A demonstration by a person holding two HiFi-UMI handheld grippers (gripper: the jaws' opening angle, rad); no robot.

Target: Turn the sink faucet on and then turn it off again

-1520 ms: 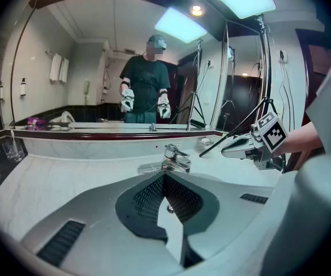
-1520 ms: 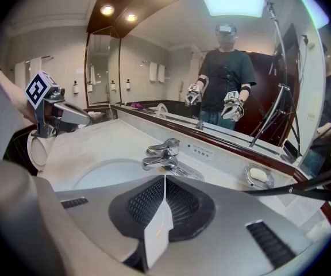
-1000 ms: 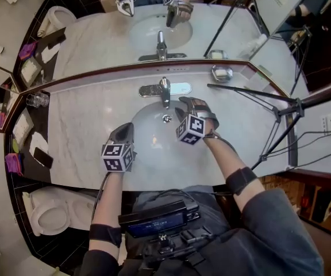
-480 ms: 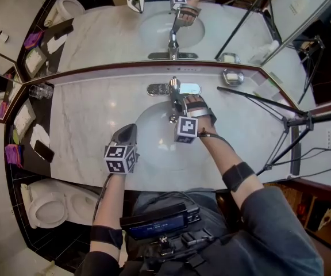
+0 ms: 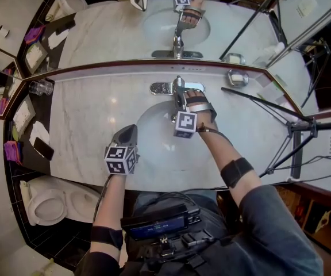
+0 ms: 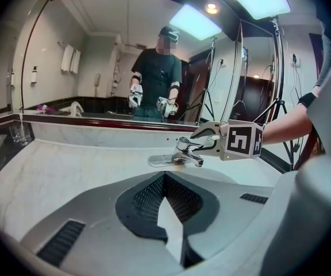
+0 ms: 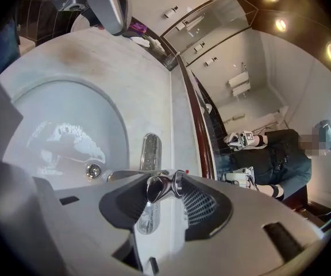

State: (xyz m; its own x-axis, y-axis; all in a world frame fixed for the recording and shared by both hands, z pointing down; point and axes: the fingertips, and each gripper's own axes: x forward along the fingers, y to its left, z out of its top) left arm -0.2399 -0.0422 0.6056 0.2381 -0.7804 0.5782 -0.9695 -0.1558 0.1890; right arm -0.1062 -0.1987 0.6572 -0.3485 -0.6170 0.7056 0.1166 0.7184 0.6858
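A faucet (image 5: 179,91) stands at the back edge of a sink (image 5: 145,125) set in a marble tabletop (image 5: 91,114). The right gripper (image 5: 184,100) reaches over the basin, jaws spread apart around the faucet's handle (image 7: 164,186). The left gripper (image 5: 128,131) hovers over the sink's front-left rim, clenched and empty.

The left gripper (image 6: 164,180) is seen with its jaws pressed together, nothing between them, above the marble counter (image 6: 68,160). Beyond it, the faucet (image 6: 183,152) is straddled by the right gripper (image 6: 197,142) (jaws spread about the lever).
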